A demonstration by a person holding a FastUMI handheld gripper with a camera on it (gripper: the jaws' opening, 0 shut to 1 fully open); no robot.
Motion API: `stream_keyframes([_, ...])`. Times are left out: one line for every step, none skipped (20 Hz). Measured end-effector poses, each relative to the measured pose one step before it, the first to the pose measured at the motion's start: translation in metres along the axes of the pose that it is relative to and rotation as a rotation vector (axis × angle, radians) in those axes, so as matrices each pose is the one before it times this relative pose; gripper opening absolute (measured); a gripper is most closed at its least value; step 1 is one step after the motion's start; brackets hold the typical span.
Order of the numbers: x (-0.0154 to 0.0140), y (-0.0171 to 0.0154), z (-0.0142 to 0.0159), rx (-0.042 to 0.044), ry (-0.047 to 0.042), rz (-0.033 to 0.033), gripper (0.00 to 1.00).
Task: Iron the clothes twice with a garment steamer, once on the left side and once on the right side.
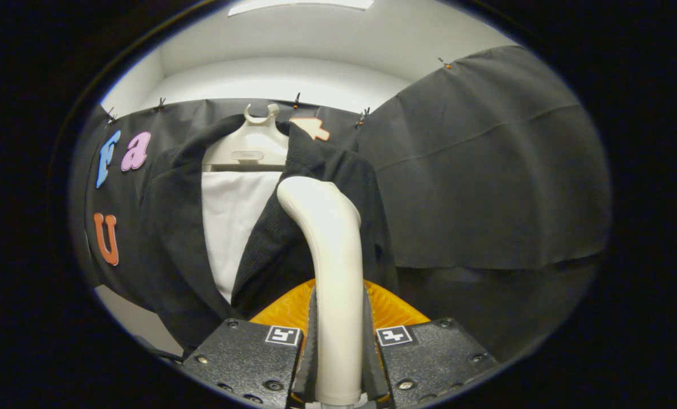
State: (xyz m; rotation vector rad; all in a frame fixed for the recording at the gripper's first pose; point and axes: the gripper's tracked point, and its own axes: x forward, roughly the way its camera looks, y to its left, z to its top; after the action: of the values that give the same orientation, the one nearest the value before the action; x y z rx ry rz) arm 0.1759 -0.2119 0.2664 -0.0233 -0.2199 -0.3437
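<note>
— Two fingers of the tongs (338,363) clamp the steamer handle (328,267), pressing both sides, its head against the jacket (270,250) on the hanger (253,145).
— Handling?
— Rigid, smooth, probably top-heavy; grip low. The cloth is soft and will give.

Your gripper (338,341) clamped with both fingers on the cream steamer handle (330,272), its curved head up against the right front of the dark jacket (293,244), white lining beside it, jacket hung on a pale hanger (247,150), black cloth wall (486,170) beyond.
</note>
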Motion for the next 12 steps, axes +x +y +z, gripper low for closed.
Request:
stream_keyframes([-0.00384, 0.00064, -0.00526, -0.00527, 0.01077, -0.00232, 0.36])
stream_keyframes([-0.00406, 0.00057, -0.00646, -0.00535, 0.01148, -0.00246, 0.36])
stream_keyframes([-0.00335, 0.00052, -0.00483, -0.00425, 0.01141, -0.00156, 0.36])
stream_keyframes([-0.00428, 0.00061, -0.00572, -0.00284, 0.01017, 0.00021, 0.35])
stream_keyframes([-0.00284, 0.00022, -0.00484, -0.00256, 0.00931, -0.00228, 0.35])
stream_keyframes([-0.00408, -0.00074, -0.00542, -0.00242, 0.00851, -0.00346, 0.35])
stream_keyframes([-0.00286, -0.00044, -0.00463, -0.00172, 0.00864, -0.00438, 0.35])
stream_keyframes([-0.00263, -0.00068, -0.00616, -0.00035, 0.00943, -0.00377, 0.36])
stream_keyframes([-0.00296, -0.0005, -0.0051, -0.00015, 0.01083, -0.0031, 0.36])
stream_keyframes([-0.00272, -0.00058, -0.00597, -0.00057, 0.01267, -0.00254, 0.36])
stream_keyframes([-0.00163, -0.00106, -0.00501, 0.00111, 0.01125, -0.00221, 0.36])
stream_keyframes([-0.00322, -0.00157, -0.00654, -0.00025, 0.01106, -0.00207, 0.36])
